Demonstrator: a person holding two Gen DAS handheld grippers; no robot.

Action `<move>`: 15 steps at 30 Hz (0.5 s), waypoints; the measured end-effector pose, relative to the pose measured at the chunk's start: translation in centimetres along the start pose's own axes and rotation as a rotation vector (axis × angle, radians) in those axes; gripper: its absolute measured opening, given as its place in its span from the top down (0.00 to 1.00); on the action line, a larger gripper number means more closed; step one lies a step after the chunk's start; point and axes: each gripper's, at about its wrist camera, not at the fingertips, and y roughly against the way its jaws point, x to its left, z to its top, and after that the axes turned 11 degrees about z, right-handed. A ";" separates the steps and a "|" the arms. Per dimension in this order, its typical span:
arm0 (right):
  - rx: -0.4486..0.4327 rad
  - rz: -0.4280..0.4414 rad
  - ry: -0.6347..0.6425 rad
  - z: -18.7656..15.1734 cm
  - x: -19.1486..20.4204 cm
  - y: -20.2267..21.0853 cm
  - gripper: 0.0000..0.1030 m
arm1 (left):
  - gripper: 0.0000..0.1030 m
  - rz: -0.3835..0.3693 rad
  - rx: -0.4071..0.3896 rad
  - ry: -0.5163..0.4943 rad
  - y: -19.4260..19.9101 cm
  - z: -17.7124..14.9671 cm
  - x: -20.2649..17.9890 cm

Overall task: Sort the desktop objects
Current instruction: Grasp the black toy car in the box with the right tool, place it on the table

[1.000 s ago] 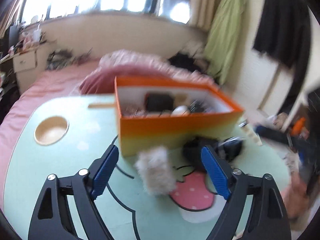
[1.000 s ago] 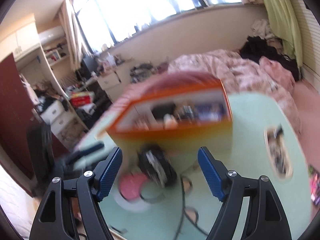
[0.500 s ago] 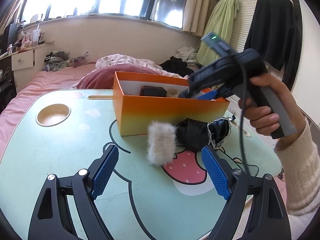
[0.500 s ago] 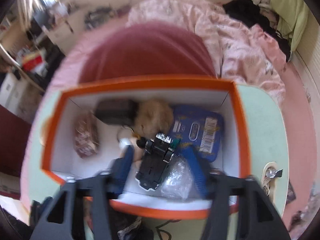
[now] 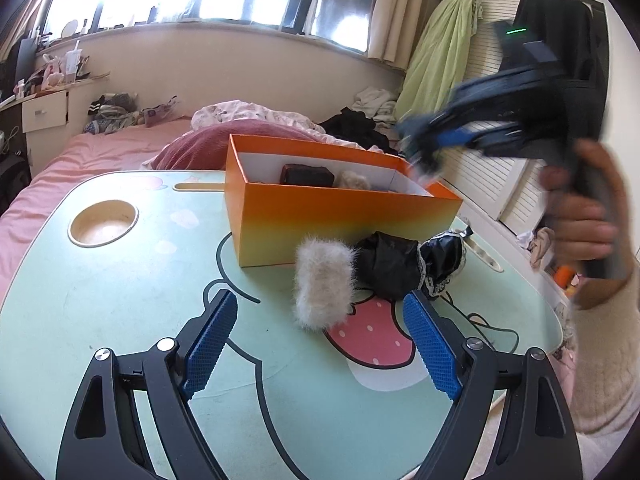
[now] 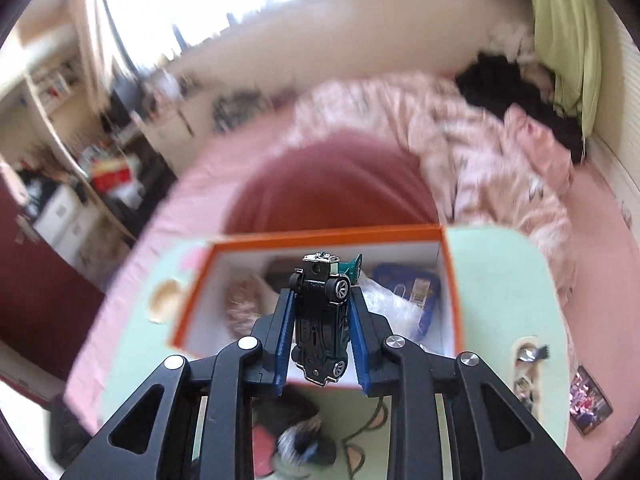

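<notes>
Toy car (image 6: 320,316): clamped underside-up between the pads of the right gripper (image 6: 320,336), nose pointing away, above the near wall of the orange box (image 6: 454,280). Jaws have just been closing and now sit narrow on the car's flanks; a side grip probably suits its long, thin body. In the left wrist view the right gripper (image 5: 424,148) is blurred, above the box's right end, carried by the person's hand (image 5: 576,216).

Inside the box: a blue packet (image 6: 424,284), a crinkled clear bag (image 6: 384,300), a fluffy tan thing (image 6: 244,300), and a dark block (image 5: 307,175).

Left gripper (image 5: 320,344): jaws wide, nothing between them, hovering in front of the box. Just in front of the box lie a fluffy white piece (image 5: 322,284) and a black frilled cloth (image 5: 404,264), touching each other. Judgement: both are unsorted, and the left gripper seems lined up on the fluffy piece.
</notes>
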 end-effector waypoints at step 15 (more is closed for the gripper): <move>0.156 0.101 -0.054 -7.3 -2.8 -3.0 0.62 | 0.18 0.002 0.017 -0.005 -0.5 -0.1 -0.2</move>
